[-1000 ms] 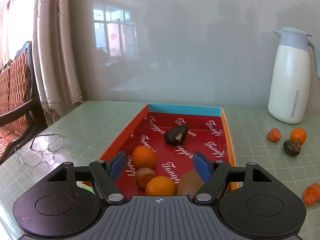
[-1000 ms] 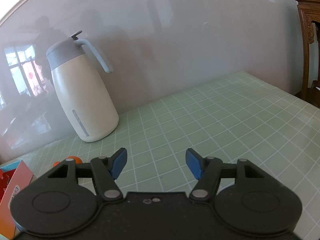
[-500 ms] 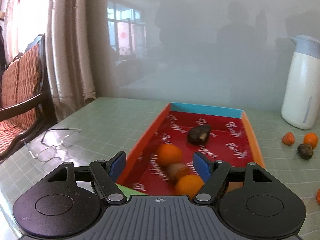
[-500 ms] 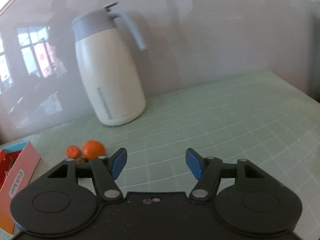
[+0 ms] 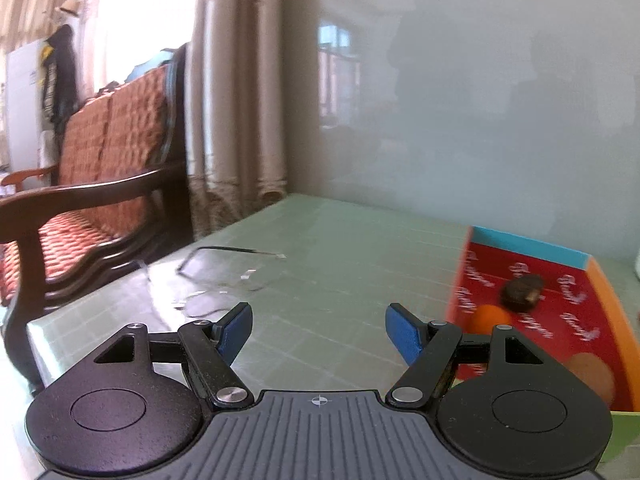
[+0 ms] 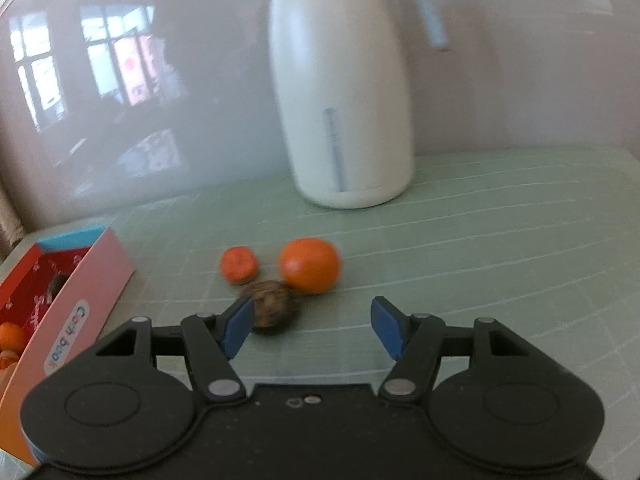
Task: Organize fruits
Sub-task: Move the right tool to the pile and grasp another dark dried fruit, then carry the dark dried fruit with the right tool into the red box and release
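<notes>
3 fruits (image 6: 276, 280) before jug (image 6: 344, 96), box (image 6: 80, 300) left

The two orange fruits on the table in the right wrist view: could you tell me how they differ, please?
The larger orange fruit is round and smooth; the smaller orange fruit is flatter. The larger sits nearer the white jug, the smaller nearer the box. Both lie loose on the table, beside a dark brown fruit.

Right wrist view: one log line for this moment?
right gripper: open, empty | ahead: brown fruit, large orange, small orange on table | box: left
</notes>
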Tool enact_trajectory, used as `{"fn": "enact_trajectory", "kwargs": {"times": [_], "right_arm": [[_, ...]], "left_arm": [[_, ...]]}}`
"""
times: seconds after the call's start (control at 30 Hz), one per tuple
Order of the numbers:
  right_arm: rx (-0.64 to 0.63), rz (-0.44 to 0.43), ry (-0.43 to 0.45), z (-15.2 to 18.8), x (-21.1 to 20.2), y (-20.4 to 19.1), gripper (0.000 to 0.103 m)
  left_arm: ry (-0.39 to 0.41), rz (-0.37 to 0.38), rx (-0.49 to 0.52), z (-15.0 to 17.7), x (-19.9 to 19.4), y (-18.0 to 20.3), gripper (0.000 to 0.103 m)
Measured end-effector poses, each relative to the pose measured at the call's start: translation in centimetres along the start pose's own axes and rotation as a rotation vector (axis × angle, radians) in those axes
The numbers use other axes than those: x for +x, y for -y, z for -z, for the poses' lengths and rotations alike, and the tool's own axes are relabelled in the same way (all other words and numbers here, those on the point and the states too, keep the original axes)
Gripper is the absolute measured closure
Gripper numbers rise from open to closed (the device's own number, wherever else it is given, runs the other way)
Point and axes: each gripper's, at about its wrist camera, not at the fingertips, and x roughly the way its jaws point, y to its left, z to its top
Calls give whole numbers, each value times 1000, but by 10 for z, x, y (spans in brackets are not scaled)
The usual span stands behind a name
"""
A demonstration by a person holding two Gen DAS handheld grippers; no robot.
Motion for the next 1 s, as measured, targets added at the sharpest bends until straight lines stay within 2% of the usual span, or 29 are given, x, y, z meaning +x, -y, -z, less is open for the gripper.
{"fn": "enact_trajectory", "kwargs": {"times": [0.23,0.3,0.47,0.67,0.7,0.8,1.0], "right_arm": [[-22,15,-30,0,12,-16,39],[-24,21,-39,-1,15,-16,39],[-40,32,-69,-5,27,-28,39],[-124,86,-91,-6,36,-40,40],[-136,91,-94,-6,36,-41,42],[-165,84,-92,-6,33,-45,62],[-160,54,-95,-7,30,-48,62]], "left_arm": [[-16,-54,-3,4,10,-28,28],[-11,-70,-2,4,11,-32,16],[-8,-90,-5,4,14,-44,15],[-15,-104,-19,7,16,-54,15],[-15,-105,-22,7,16,-55,15],[-16,-106,-24,8,16,-55,15],[-15,-107,-25,8,14,-56,15]]}}
